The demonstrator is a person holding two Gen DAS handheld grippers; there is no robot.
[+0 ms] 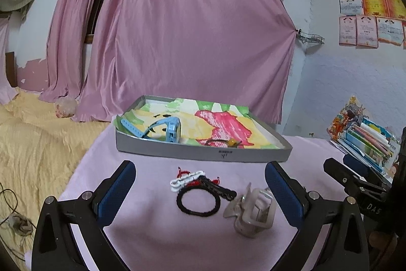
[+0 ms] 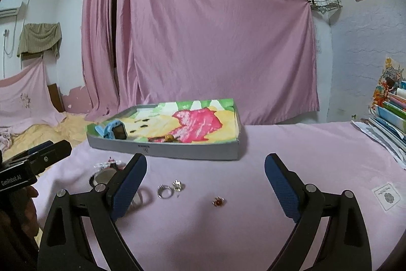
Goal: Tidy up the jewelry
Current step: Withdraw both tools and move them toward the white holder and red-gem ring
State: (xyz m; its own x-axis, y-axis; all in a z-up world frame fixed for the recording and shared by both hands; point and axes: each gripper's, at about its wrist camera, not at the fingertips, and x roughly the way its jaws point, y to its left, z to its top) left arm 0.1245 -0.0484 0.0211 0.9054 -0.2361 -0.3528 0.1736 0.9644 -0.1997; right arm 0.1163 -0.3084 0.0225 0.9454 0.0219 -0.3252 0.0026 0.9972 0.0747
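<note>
A pink cloth covers the tabletop [image 1: 157,233], with a pink curtain [image 1: 192,37] hanging behind. On it stands a shallow grey cardboard tray [image 1: 203,153] lined with a bright painted sheet, holding a light blue wristwatch [image 1: 170,130] at its left end and a dark cord with an amber bead [image 1: 229,142] near the front wall. In front of the tray, the left wrist view shows a black elastic hair band [image 1: 198,202], a red, white and black beaded piece [image 1: 192,178] touching it, and a translucent beige claw clip [image 1: 251,212], all between the left gripper [image 1: 200,188], jaws spread and empty. The right gripper [image 2: 205,182], likewise released, frames a silver ring [image 2: 163,191], a clear-stone piece [image 2: 177,185] and a small red-stone piece [image 2: 218,201], too small to make out. Its left finger hides most of the clip.
</note>
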